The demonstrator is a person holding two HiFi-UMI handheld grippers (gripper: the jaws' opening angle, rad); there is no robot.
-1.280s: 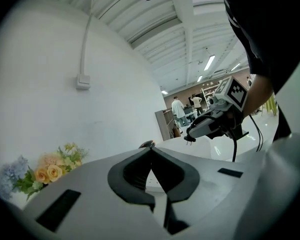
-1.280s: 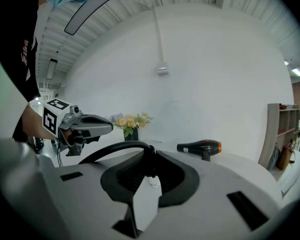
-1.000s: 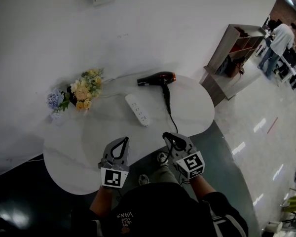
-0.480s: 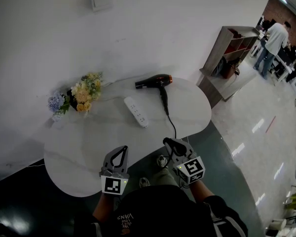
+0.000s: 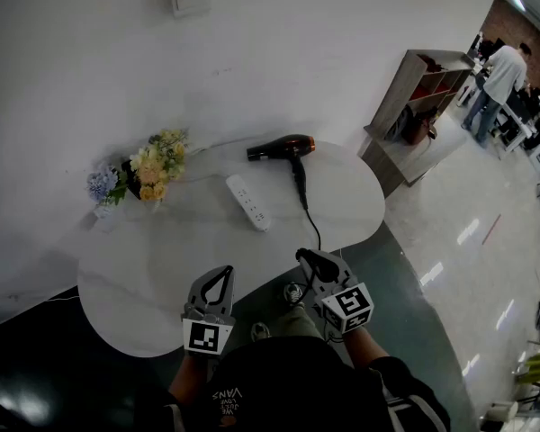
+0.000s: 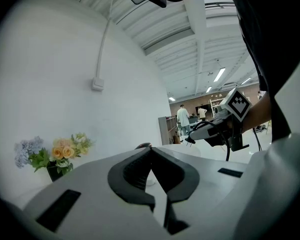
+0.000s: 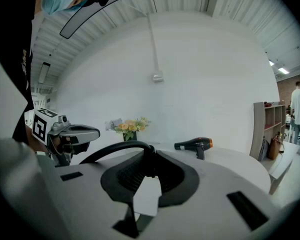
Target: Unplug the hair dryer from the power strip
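A black hair dryer (image 5: 283, 147) with an orange nozzle lies at the far side of the white table (image 5: 144, 268). Its black cord (image 5: 313, 223) runs toward me into my right gripper (image 5: 304, 257), which is shut on the cord's end over the table's near edge. In the right gripper view the cord (image 7: 110, 149) arcs into the closed right gripper (image 7: 149, 159), and the dryer (image 7: 195, 145) lies beyond. The white power strip (image 5: 249, 202) lies mid-table with nothing visibly plugged in. My left gripper (image 5: 223, 271), also seen as left gripper (image 6: 151, 149), is shut and empty.
A bunch of flowers (image 5: 144, 171) stands at the table's back left by the white wall. A wooden shelf unit (image 5: 423, 93) stands to the right, with people (image 5: 502, 75) far behind it. Dark floor lies around the table's near edge.
My left gripper has drawn back slightly toward me along the table's near edge. The right gripper, cord, dryer and power strip look the same.
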